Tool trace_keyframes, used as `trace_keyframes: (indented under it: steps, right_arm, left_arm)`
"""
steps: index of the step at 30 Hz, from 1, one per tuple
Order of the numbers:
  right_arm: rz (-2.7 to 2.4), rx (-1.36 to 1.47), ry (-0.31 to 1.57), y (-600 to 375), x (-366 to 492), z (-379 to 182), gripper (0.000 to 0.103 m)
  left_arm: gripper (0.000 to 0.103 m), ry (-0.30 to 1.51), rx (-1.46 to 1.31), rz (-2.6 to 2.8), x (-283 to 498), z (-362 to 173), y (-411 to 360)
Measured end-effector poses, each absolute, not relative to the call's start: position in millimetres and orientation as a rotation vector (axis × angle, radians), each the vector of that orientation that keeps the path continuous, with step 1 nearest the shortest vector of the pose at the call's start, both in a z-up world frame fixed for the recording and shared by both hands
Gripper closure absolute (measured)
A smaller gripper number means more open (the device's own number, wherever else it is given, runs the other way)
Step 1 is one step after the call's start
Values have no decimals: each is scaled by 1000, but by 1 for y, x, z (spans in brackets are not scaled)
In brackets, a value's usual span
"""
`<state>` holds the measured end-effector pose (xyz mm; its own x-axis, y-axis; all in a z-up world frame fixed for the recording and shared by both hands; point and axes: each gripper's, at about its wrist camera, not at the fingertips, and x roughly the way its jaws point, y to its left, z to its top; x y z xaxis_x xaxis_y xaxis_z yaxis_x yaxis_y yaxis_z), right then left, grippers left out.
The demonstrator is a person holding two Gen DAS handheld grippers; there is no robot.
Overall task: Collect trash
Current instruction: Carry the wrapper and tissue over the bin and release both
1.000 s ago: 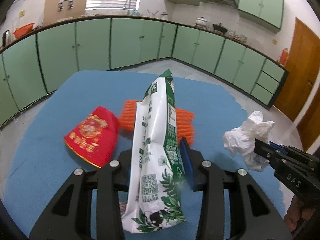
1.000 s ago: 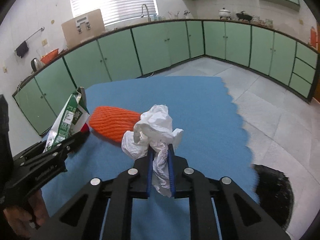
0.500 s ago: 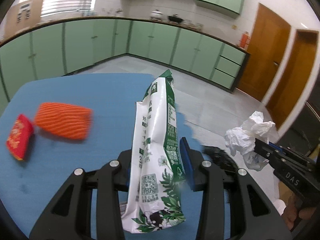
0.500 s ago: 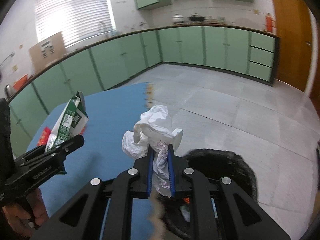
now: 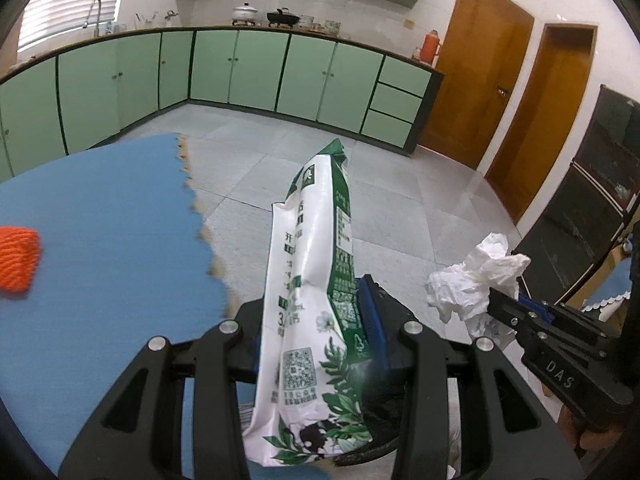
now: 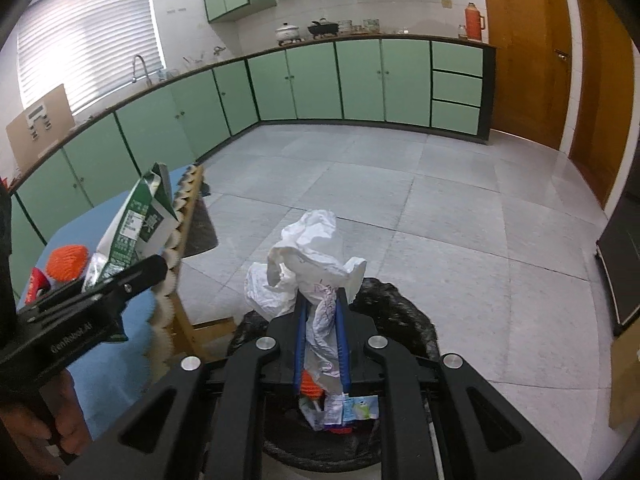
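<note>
Carrying a tall white-and-green printed plastic bag (image 5: 316, 320) clamped upright in the left gripper (image 5: 316, 336), the person holds a crumpled white paper wad (image 6: 308, 268) pinched in the right gripper (image 6: 322, 344) above the black-lined trash bin (image 6: 404, 312) at six o'clock. Released now, the bag risks missing, since only the bin's rim shows beneath it beside the blue surface (image 5: 100, 220).

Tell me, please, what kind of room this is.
Most likely a home kitchen: pale green base cabinets run under a long counter, a white pot sits on a stove, and a curved metal tap stands by the window.
</note>
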<state>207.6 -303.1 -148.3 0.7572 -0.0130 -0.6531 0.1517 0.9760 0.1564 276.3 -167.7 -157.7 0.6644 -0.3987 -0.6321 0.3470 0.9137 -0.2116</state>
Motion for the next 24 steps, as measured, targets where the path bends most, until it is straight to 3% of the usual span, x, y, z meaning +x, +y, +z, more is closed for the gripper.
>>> trace_keyframes:
  steps: [8,11,16,18,22,24]
  right_arm:
    - [-109,214,738,-327,219,-164,88]
    - [-120,216,747,-332,222,-169,82]
    - [-134,208,753,-337,226,-172,72]
    - [-143,213,753,-338,224,-172,59]
    - [-156,232,730,-342,221,-165,46]
    - [-168,238,715,-345,221,-160,32]
  left_arm:
    - [62,787,-30,-445,300,-179,-201]
    - [50,787,-29,-448,304,-180,-207]
    - [43,782,-32,-446,304,-179,-201]
    - [43,778,-33,-439,304,-177,-199]
    - [39,756,-36,-417,300,-169,-189]
    - [36,733,-41,-399,298,-161,-177]
